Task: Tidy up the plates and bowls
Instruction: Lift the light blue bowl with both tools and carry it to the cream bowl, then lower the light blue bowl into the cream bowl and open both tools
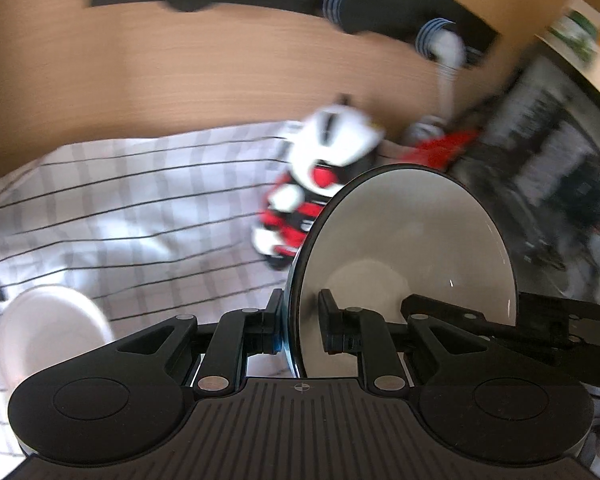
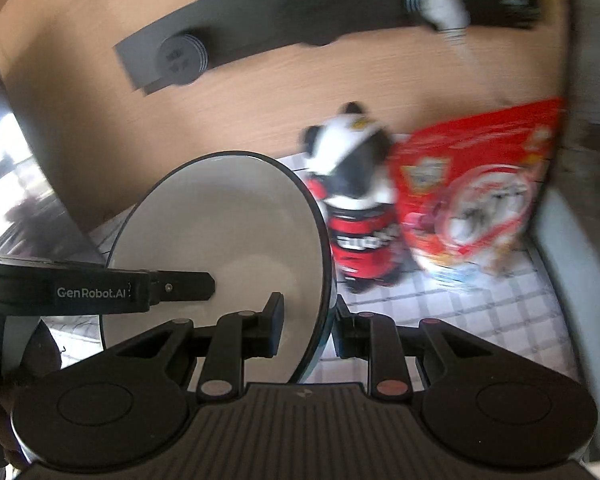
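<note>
— Above the checked cloth (image 1: 120, 208), what grips the plate (image 1: 404, 248)?
— Both: the left gripper (image 1: 300, 320) and right gripper (image 2: 309, 316) each pinch opposite rims, plate held on edge.

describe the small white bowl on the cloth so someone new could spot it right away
Start from the checked cloth spread below the wooden wall. In the left wrist view, go to its lower left corner: the white bowl sits there alone, apart from the panda toy. Unlike the dark-rimmed plate clamped in the left gripper, it is plain white and nobody holds it.
</note>
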The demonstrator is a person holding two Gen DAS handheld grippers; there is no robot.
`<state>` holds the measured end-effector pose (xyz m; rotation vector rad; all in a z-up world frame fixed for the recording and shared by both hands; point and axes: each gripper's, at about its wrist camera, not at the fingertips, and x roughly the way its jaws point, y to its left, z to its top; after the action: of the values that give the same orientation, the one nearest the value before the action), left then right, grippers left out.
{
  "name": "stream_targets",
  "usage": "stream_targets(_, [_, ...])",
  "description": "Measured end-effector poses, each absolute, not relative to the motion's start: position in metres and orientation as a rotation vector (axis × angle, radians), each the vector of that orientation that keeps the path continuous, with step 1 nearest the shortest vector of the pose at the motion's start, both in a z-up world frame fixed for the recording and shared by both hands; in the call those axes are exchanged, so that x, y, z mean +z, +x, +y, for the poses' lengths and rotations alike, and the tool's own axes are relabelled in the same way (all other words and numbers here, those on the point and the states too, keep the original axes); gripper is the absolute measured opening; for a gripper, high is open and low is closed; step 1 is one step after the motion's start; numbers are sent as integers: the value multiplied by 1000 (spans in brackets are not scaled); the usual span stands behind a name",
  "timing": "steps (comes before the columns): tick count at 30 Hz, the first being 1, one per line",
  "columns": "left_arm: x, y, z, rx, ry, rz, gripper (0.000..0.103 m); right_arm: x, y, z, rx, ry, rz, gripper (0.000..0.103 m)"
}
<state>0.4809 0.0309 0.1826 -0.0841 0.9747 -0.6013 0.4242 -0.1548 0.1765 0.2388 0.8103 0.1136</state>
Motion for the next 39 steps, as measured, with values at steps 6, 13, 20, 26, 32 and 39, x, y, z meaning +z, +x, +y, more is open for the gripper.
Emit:
stream_targets(6, [178, 449, -15, -735, -62, 992, 19, 184, 381, -194, -23, 234, 808, 24])
stream_targets(13, [165, 412, -61, -743, -31, 1029, 19, 173, 345, -239, -28, 228, 798, 24])
stream_targets(20, [124, 379, -96, -652, -54, 1152, 19, 132, 330, -281, 52, 232, 879, 24])
stream_targets(26, [76, 365, -111, -564, -113, 1292, 21, 85, 338, -300, 126, 209, 978, 24])
stream_targets(32, [46, 357, -122, -458, -113, 1346, 22, 45, 349, -307, 183, 220, 1056, 24])
stream_targets(39, [36, 356, -131, -399, -87, 1328, 21, 28, 359, -310, 199, 218, 1080, 24])
